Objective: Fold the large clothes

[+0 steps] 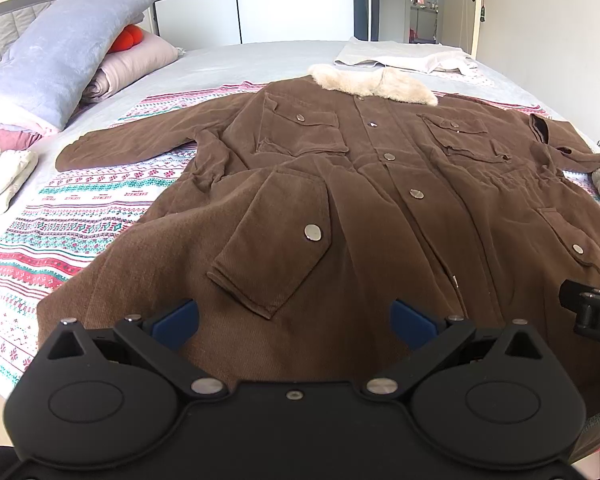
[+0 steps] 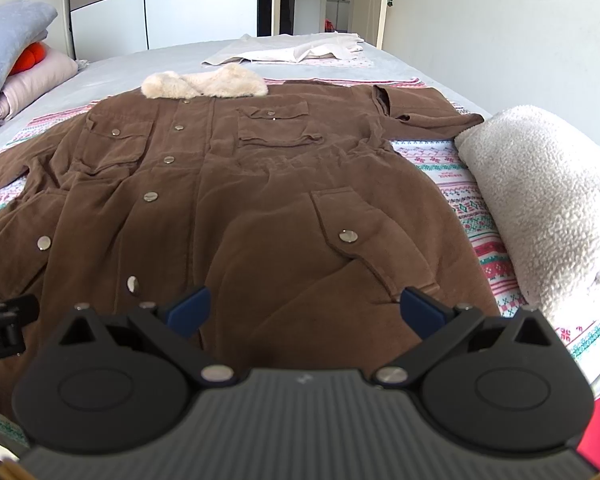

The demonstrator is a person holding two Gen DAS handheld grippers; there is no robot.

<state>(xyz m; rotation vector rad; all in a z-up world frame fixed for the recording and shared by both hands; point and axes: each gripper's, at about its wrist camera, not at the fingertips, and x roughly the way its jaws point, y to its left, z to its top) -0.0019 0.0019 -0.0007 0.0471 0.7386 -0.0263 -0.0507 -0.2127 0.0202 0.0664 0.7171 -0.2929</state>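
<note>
A brown coat (image 1: 380, 184) lies spread face up on the bed (image 1: 228, 64), its fur collar (image 1: 374, 82) at the far end. The left gripper (image 1: 294, 322) and right gripper (image 2: 305, 309) hover over its near hem, fingers wide apart and holding nothing.

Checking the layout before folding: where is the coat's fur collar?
The fur collar lies at the brown coat's far end in both views, just before the folded white cloth.

Fleece roll (image 2: 540, 208) crowds coat's (image 2: 260, 184) right edge, folded bedding (image 1: 4, 176) sits left — patterned sheet (image 1: 72, 208) bare between
</note>
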